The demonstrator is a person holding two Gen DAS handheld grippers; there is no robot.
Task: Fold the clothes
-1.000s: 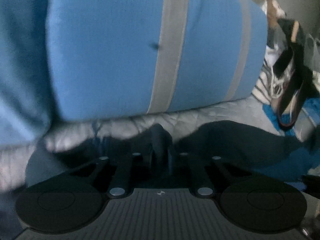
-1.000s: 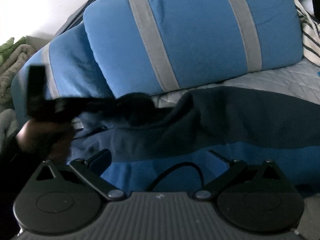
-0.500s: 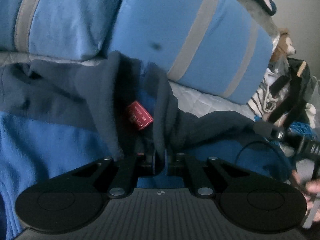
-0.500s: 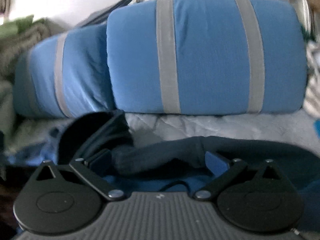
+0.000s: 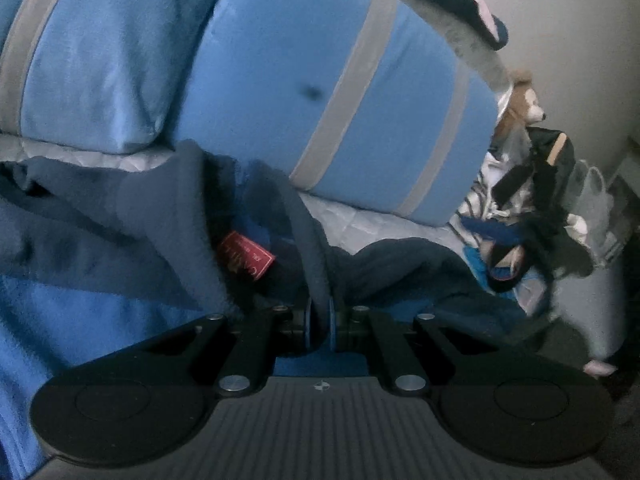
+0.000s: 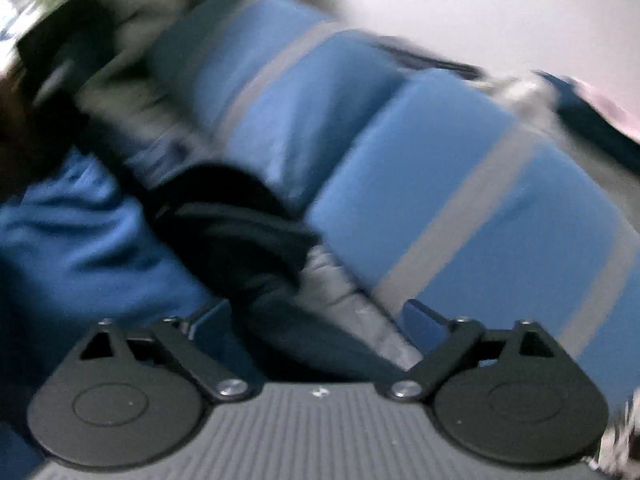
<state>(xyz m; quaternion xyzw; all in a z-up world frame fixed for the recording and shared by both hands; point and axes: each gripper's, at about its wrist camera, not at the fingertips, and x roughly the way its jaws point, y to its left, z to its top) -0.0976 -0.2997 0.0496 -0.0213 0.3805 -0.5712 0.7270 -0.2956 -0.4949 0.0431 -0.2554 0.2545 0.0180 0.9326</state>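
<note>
- The left gripper (image 5: 319, 320) is clamped on a dark navy fold of the fleece (image 5: 92, 280) at its collar, just beside the red label (image 5: 247, 256); only a thin ridge of cloth sits between the pads, so a sideways tug could pull it free and drop the collar
- The fleece lies rumpled on the bed (image 5: 360, 220), its collar end close under the pillows (image 5: 352, 92) at the head edge, the blue body spreading toward the left of the left view and a dark sleeve part trailing right
- The right gripper (image 6: 320, 316) has its fingers spread apart with nothing held; dark cloth and quilt show between them, and its view is badly smeared, so how near the cloth it is cannot be told
- If the right gripper closes in that blur, it could catch the quilt along with the fleece, or two layers at once, and the fold would come out crooked
- The pillows crowd the collar; lifting or flipping the fleece toward the head edge could snag it under a pillow or drag a pillow along
- A heap of other clothes (image 5: 532, 216) lies at the bed's right side near the trailing sleeve part; a wide sweep could tangle the two
- Whether the fleece is being spread or already folded over, the rumpled layers do not settle
</note>
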